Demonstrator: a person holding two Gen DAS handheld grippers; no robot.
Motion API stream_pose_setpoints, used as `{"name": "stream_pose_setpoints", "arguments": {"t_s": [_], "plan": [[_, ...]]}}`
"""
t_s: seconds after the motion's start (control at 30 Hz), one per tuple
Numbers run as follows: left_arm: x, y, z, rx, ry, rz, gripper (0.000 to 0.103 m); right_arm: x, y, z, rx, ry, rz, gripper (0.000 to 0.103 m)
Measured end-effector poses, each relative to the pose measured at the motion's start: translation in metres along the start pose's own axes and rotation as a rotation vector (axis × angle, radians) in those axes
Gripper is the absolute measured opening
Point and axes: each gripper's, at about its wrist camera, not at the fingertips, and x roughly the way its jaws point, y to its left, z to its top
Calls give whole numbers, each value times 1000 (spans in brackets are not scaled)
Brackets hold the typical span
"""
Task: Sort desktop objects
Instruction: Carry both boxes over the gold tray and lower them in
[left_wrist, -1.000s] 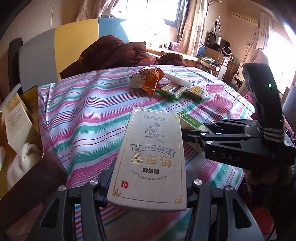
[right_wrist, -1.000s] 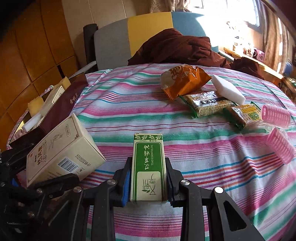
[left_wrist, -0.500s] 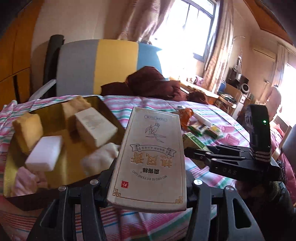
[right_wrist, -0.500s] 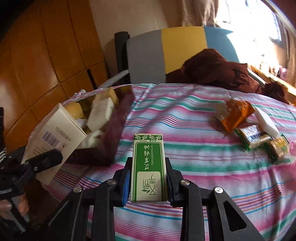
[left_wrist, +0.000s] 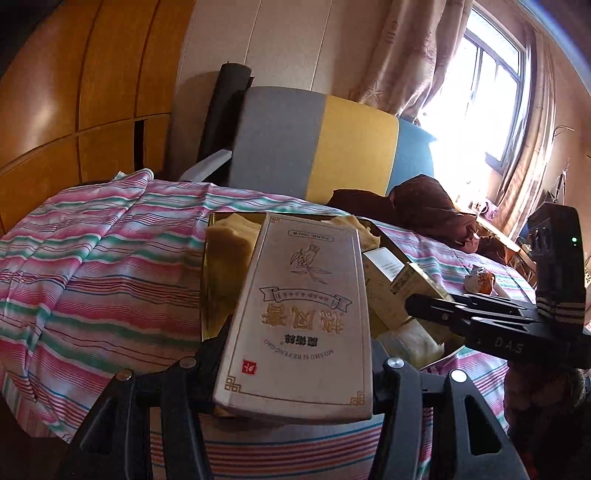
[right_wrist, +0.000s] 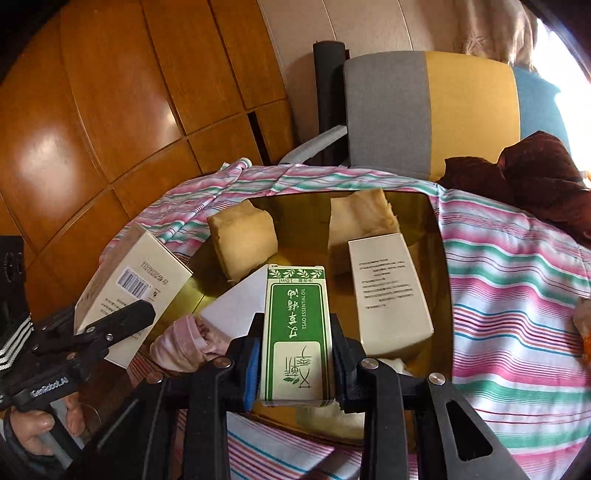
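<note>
Two boxes hang over our gold tray: right gripper clamps green "TSAO ESSENTIAL OIL" carton; left gripper grips beige box.

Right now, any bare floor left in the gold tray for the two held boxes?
Bare gold floor shows between the two tan sponges and at the far right corner. The near half is crowded: white box, white block, pink cloth. The striped cloth right of the tray is bare too.
</note>
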Motion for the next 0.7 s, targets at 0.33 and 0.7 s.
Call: {"name": "stream_pose_setpoints", "arguments": {"t_s": [0.33, 0.7], "plan": [[24, 28, 18, -10, 71, 10, 56, 47, 2, 11, 19, 89, -112, 35], [78, 24, 36, 82, 229, -73, 55, 33, -9, 2, 36, 26, -123, 57]]}}
